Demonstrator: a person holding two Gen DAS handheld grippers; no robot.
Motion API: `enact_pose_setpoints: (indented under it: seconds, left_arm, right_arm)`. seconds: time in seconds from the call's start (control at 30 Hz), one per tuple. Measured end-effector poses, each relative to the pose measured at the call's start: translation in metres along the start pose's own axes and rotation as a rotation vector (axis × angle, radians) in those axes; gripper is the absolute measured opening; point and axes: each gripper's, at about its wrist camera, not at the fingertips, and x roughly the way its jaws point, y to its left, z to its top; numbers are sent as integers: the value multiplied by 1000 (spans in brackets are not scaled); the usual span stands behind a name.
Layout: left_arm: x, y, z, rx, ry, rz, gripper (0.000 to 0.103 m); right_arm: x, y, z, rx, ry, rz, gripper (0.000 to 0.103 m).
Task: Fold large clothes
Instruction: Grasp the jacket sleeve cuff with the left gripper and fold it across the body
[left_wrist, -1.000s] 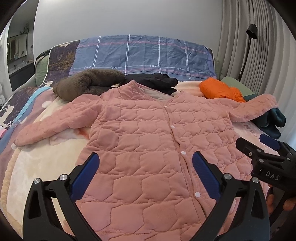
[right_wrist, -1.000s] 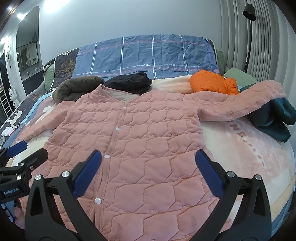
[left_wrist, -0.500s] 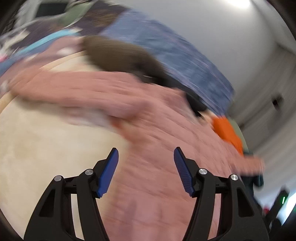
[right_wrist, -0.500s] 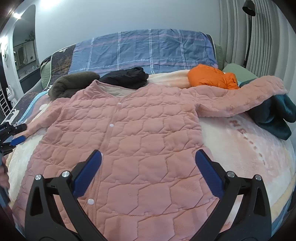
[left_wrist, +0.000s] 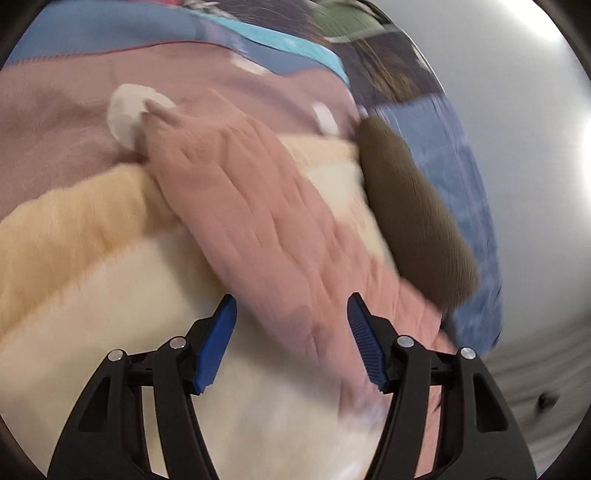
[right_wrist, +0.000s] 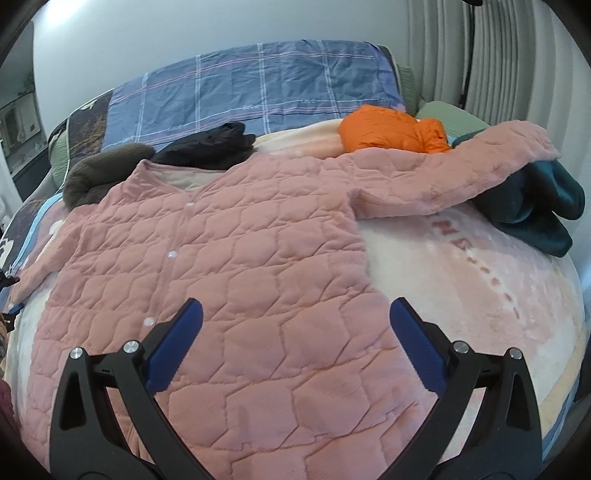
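A pink quilted jacket (right_wrist: 240, 258) lies face up and spread out on the bed, snaps closed. In the left wrist view, which is blurred, its left sleeve (left_wrist: 258, 206) runs slantwise across the cream blanket and passes between the blue pads of my left gripper (left_wrist: 291, 306). Those jaws are closing, with a gap still showing on both sides of the sleeve. My right gripper (right_wrist: 295, 310) hangs open just above the jacket's lower right body, nothing between its pads. The right sleeve (right_wrist: 461, 177) stretches out over a teal garment (right_wrist: 535, 214).
A brown fleece (right_wrist: 103, 170) and a black garment (right_wrist: 210, 147) lie by the collar, with an orange jacket (right_wrist: 388, 129) at the back right. A blue plaid cover (right_wrist: 258, 85) rises behind them. The cream and pink blanket (right_wrist: 461, 277) shows at the right; curtains (right_wrist: 498, 55) hang beyond.
My left gripper has swung from the jacket's hem over to its left sleeve, rolling as it went, and its jaws have narrowed. The right gripper has edged a little closer over the jacket.
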Motion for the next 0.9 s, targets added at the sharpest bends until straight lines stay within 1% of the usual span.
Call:
enact_pose_setpoints:
  seconds: [0.03, 0.07, 0.1, 0.17, 0.2, 0.3, 0.33, 0.4, 0.43, 0.5, 0.53, 0.6, 0.63, 0.67, 0.7, 0.73, 0.77, 0.8, 0.83, 0.87, 0.9]
  left_arm:
    - [2, 6, 10, -42, -22, -12, 56]
    - [3, 8, 16, -60, -26, -16, 42]
    - [6, 9, 19, -70, -26, -20, 25]
    - [4, 3, 26, -70, -32, -33, 14]
    - [1, -4, 26, -54, -46, -37, 12]
    - [-20, -46, 18, 79, -132, -31, 10]
    - [-28, -69, 11, 140, -162, -43, 10]
    - [-36, -105, -4, 225, -175, -81, 10]
    - [-39, -132, -17, 291, -173, -113, 10]
    - [-44, -173, -41, 402, -179, -153, 10]
    - [-46, -201, -61, 481, -181, -182, 10]
    - [-47, -242, -98, 604, -157, -239, 10]
    - [-44, -268, -125, 684, -126, -282, 10]
    - [-40, -285, -145, 738, -96, -312, 10]
    - [-32, -306, -177, 811, -43, -350, 10]
    - [-24, -318, -197, 855, -6, -367, 10]
    - [-16, -328, -219, 899, 34, -378, 11]
    - [-6, -336, -243, 946, 75, -373, 12]
    - [13, -343, -277, 1008, 123, -332, 13]
    - [29, -343, -301, 1053, 159, -291, 21]
    - [38, -342, -314, 1079, 189, -271, 29]
  right_arm:
    - [1, -1, 2, 1, -1, -5, 101]
    - [2, -2, 3, 1, -2, -8, 101]
    - [4, -2, 5, -2, -2, -12, 101]
    - [6, -3, 8, -5, -1, -11, 101]
    - [7, -4, 11, -5, 0, -4, 101]
    - [9, -6, 15, -11, -7, 2, 101]
    - [9, -8, 17, -15, -9, -1, 101]
    - [10, -10, 19, -18, -15, -2, 101]
    - [9, -12, 20, -16, -19, 0, 101]
    - [8, -17, 21, -6, -29, 7, 101]
    - [7, -20, 22, 0, -33, 9, 101]
    - [8, -26, 21, 14, -34, 10, 101]
    - [8, -28, 21, 21, -31, 8, 101]
    - [8, -31, 20, 26, -28, 8, 101]
    - [9, -35, 19, 36, -21, 7, 101]
    - [9, -38, 18, 42, -18, 7, 101]
    - [9, -41, 17, 49, -15, 9, 101]
    - [9, -45, 16, 56, -10, 10, 101]
    - [9, -48, 15, 58, -5, 10, 101]
    - [10, -50, 15, 60, 0, 11, 101]
    - [10, -53, 14, 62, 7, 12, 101]
